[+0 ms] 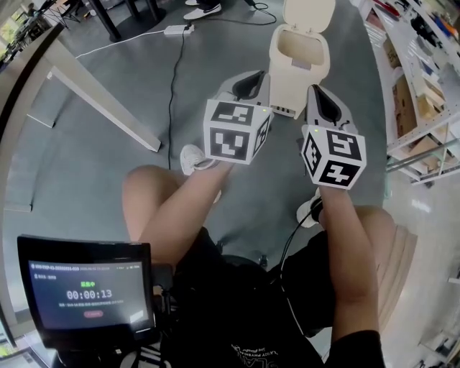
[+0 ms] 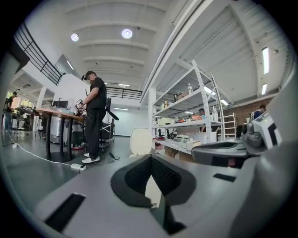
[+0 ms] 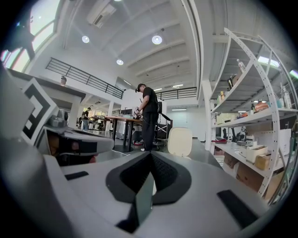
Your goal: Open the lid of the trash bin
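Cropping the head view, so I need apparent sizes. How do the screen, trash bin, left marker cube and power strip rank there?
1. Screen, though it is nearest the camera.
2. Trash bin.
3. Left marker cube, also near.
4. Power strip.

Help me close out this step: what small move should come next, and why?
Probably just ease both grippers back, with nothing more to do on the lid. The lid already stands upright behind the open bin. The left gripper and right gripper are both shut, empty, and short of the bin.
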